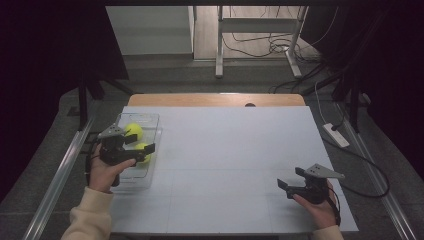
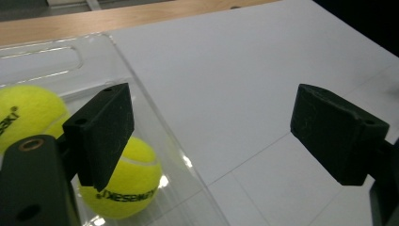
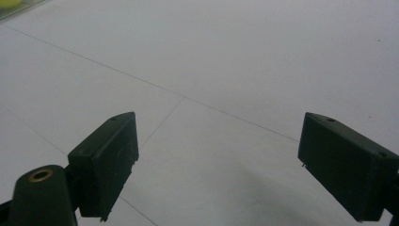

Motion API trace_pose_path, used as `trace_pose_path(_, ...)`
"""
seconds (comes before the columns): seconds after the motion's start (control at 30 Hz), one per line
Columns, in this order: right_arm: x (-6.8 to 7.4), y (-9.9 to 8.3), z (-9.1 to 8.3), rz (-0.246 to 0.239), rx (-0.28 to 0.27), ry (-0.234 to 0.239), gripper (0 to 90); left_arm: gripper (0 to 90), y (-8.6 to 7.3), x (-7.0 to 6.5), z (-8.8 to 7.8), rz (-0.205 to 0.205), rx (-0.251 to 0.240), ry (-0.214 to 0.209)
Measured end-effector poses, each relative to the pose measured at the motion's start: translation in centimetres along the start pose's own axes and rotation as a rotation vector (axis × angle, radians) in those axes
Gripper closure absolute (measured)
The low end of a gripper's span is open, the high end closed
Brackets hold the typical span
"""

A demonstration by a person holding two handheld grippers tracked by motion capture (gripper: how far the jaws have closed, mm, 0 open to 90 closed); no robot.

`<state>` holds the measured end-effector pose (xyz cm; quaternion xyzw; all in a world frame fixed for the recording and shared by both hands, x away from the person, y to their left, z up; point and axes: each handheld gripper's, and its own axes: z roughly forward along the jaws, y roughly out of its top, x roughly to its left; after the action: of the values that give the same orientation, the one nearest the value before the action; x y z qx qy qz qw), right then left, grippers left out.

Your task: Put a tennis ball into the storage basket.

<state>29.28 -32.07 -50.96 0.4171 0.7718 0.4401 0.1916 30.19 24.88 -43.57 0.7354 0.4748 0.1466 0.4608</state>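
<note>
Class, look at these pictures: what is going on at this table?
A person holds a gripper in each hand. The left gripper hovers, jaws open and empty, over a clear tray holding two tennis balls. The right gripper sits open above the bare white table, away from the tray.

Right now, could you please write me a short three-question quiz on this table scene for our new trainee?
1. How many tennis balls lie in the clear tray?
2. True or false: the right gripper holds a ball.
3. Which gripper is at the tray: A) the left gripper, B) the right gripper, C) both?

Key
1. Two; the second ball lies nearer the person than the first.
2. False: its jaws stand open over the bare white table.
3. A. The left gripper hangs at the tray's right edge, open, with nothing between its jaws; the right one is far across the table.
</note>
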Motion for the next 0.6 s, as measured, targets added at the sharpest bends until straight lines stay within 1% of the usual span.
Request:
trace_pose_path(0.07, 0.0, 0.0, -0.2, 0.002, -0.002, -0.001, 12.8, 14.9, -0.1, -0.6, 0.0, 0.015, -0.011, -0.015)
trace_pose_path(0.2, 0.0, -0.1, -0.6, 0.012, -0.015, -0.001, 12.8, 14.6, -0.3, -1.6, 0.1, 0.032, -0.029, -0.038)
trace_pose_path(0.27, -0.1, -0.1, -0.8, 0.021, -0.022, -0.002, 12.8, 14.6, -0.5, -2.2, 0.2, 0.039, -0.039, -0.057)
trace_pose_path(0.43, -0.2, 0.1, -1.2, 0.033, -0.040, -0.003, 12.9, 14.1, -1.0, -2.8, 0.5, 0.052, -0.047, -0.072)
trace_pose_path(0.47, -0.2, 0.1, -1.3, 0.034, -0.044, -0.002, 12.9, 13.9, -1.3, -3.2, 0.6, 0.059, -0.046, -0.080)
trace_pose_path(0.6, -0.3, 0.1, -1.4, 0.035, -0.048, 0.000, 12.9, 13.6, -1.9, -3.7, 0.8, 0.061, -0.047, -0.091)
